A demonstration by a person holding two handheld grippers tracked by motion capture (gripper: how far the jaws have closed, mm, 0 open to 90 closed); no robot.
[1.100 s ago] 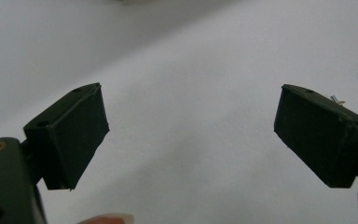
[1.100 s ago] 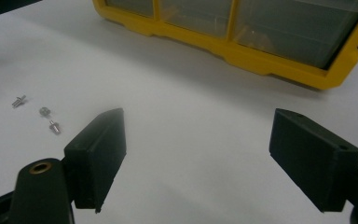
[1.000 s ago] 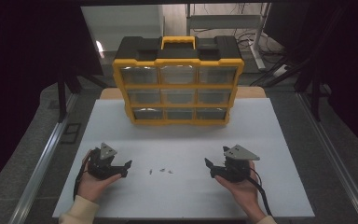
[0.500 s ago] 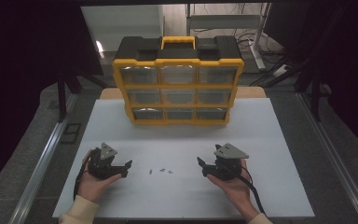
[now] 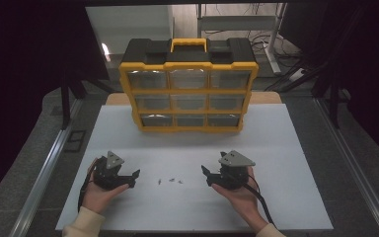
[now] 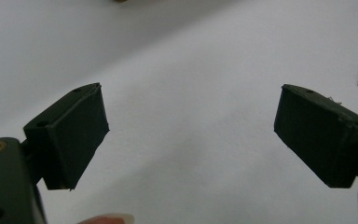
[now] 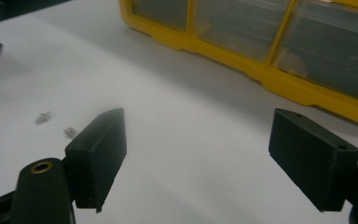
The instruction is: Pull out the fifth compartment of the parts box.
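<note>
A few small screws (image 5: 170,180) lie in a short row running left to right on the white table (image 5: 276,143), between the two grippers. The left gripper (image 5: 134,177) rests just left of them, jaws spread wide and empty. The right gripper (image 5: 205,174), also wide open, points left toward them. A yellow drawer organizer (image 5: 188,91) stands well behind.

No text, label, brand, number or sign can be read in any of the views. The yellow and black organizer case (image 5: 189,89) at the far edge of the table (image 5: 296,163) shows no legible marking on its front or top.
</note>
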